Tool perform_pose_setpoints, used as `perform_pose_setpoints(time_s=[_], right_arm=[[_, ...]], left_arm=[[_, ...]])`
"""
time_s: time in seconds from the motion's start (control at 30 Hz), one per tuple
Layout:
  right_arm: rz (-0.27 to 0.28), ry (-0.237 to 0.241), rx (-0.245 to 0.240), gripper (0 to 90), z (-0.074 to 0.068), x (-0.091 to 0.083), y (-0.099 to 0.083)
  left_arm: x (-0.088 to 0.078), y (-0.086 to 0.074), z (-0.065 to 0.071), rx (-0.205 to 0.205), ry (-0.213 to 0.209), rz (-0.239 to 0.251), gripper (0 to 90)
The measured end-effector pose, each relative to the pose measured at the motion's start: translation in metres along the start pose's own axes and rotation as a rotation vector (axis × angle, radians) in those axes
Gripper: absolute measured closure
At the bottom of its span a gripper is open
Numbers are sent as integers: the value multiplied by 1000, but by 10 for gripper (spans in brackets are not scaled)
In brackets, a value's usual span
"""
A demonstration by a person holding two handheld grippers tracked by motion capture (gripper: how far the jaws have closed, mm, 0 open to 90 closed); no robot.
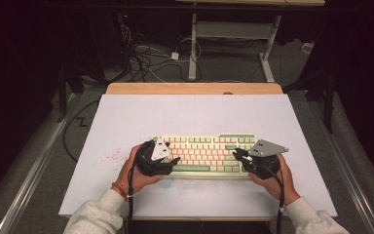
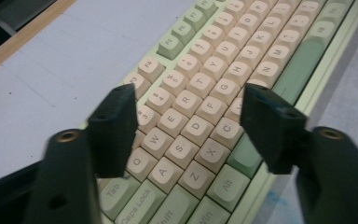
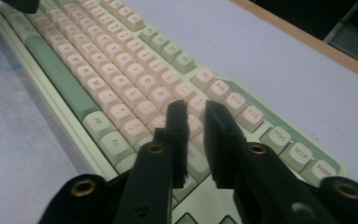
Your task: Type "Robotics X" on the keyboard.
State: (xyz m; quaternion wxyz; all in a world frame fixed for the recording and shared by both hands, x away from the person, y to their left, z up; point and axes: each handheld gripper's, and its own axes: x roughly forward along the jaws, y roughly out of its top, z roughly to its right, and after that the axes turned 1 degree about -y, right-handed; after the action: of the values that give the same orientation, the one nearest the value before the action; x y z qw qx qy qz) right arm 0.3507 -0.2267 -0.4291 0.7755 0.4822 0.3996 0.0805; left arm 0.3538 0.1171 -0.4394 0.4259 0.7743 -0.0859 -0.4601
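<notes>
Both black two-jaw grippers hover over the pale green keyboard (image 1: 204, 148) with cream keys; left gripper (image 2: 189, 114) gapes wide, empty; right gripper (image 3: 196, 116) stands slightly parted, holding nothing.

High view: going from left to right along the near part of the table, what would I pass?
Bare white table → left hand with its left gripper → keyboard → right gripper in the right hand → bare table again.
</notes>
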Motion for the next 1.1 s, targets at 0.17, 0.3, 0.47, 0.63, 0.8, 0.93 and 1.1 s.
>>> perform_pose_setpoints(time_s=[0.17,0.3,0.47,0.63,0.8,0.93,1.1], right_arm=[[11,-20,27,557,3,0,-1],[12,-38,41,389,4,0,-2],[13,-72,53,252,4,2,-3],[21,-89,66,205,4,3,-3],[26,-104,55,187,3,2,-2],[26,-113,45,193,2,1,-1],[27,-120,23,202,0,0,0]], left_arm=[[1,0,3,11,11,8,205],[1,0,4,20,10,12,174],[0,0,6,31,20,22,165],[0,0,7,36,21,28,165],[-2,0,6,38,23,35,175],[-2,3,6,44,26,48,178],[-3,4,7,43,28,63,178]])
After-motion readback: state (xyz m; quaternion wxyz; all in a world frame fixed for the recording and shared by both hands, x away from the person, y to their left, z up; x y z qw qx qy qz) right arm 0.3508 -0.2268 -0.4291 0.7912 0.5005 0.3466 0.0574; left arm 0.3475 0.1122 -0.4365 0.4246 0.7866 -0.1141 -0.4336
